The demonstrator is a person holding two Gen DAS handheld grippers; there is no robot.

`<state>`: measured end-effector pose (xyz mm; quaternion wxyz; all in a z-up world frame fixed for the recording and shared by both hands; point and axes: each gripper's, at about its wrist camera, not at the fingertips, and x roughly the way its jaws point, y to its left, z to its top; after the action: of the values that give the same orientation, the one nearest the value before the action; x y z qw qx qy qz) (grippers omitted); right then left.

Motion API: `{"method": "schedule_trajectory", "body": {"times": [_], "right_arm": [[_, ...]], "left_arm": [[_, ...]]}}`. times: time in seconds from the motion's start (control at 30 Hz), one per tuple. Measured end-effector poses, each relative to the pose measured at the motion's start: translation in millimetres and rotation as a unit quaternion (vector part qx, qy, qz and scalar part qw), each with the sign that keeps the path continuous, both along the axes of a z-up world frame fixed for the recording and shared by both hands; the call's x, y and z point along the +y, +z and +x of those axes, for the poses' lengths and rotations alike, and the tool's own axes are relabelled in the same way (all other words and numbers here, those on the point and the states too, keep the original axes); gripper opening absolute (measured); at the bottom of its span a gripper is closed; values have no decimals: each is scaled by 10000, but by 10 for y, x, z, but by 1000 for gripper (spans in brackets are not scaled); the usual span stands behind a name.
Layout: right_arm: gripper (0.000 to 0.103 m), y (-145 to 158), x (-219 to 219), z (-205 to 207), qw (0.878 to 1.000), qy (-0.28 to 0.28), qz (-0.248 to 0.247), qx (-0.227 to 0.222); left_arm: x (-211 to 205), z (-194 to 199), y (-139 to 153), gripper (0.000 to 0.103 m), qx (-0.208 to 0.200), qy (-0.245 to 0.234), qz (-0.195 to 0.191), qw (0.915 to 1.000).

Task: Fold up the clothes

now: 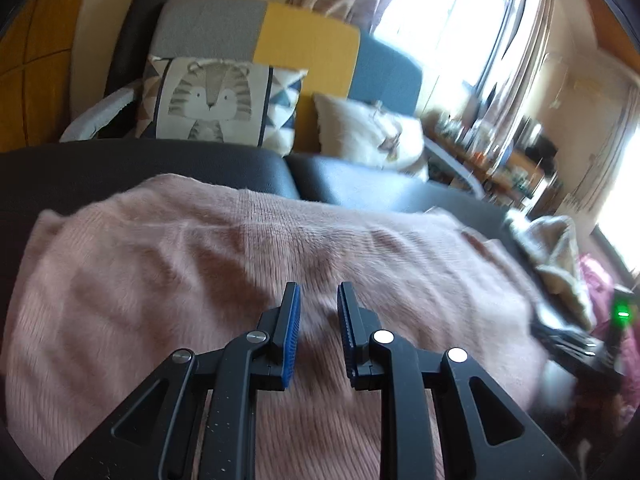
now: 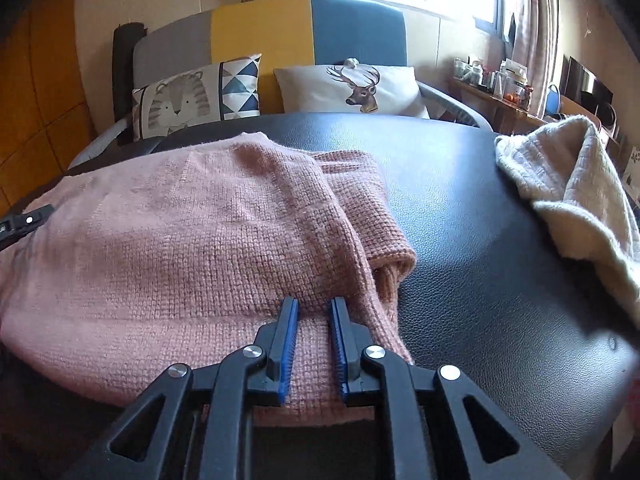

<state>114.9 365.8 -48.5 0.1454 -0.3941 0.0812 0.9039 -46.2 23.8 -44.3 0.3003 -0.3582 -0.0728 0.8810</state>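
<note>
- The pink sweater (image 2: 180, 232) is lying spread on the black worktop (image 2: 480, 240), its length running left to right.
- The right gripper (image 2: 313, 320) is pinching the sweater's near hem beside the folded right edge.
- The left gripper (image 1: 319, 312) is hovering over the sweater's middle, jaws narrowly parted, gripping nothing.

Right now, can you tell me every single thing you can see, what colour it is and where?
pink knitted sweater: one, pink, spread on the black table.
black leather-look table: one, black, under the clothes.
cream fluffy garment: one, cream, table's right edge.
tiger-print cushion: one, grey and white, sofa, left.
deer-print cushion: one, white, sofa, right.
grey, yellow and blue sofa: one, behind the table.
left gripper: one, black with blue pads, over the sweater.
right gripper: one, black with blue pads, at the sweater's near edge.
</note>
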Motion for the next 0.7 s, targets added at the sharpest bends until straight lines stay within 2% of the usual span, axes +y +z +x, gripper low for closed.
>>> {"method": "schedule_trajectory", "body": {"times": [0.13, 0.27, 0.37, 0.43, 0.5, 0.53, 0.7], "right_arm": [[15, -23, 27, 12, 9999, -8, -144, 89], [15, -32, -15, 10, 10000, -22, -21, 72], [15, -41, -35, -7, 10000, -26, 45, 53], [15, -49, -39, -10, 10000, -29, 33, 60], [15, -57, -40, -10, 10000, -31, 17, 75], [15, -59, -38, -9, 10000, -32, 7, 82], [15, -60, -34, -19, 10000, -30, 4, 89]], "left_arm": [[-306, 268, 3, 21, 60, 311, 60, 9995], [-479, 392, 6, 21, 211, 595, -217, 9978], [-650, 346, -161, 21, -194, 918, -408, 9948], [-811, 304, -292, 20, -543, 1076, -271, 9923], [-927, 317, -307, 17, -579, 1143, -130, 9917], [-963, 331, -311, 17, -557, 1137, -129, 9919], [-1074, 511, -307, 17, -175, 1149, -619, 9913]]}}
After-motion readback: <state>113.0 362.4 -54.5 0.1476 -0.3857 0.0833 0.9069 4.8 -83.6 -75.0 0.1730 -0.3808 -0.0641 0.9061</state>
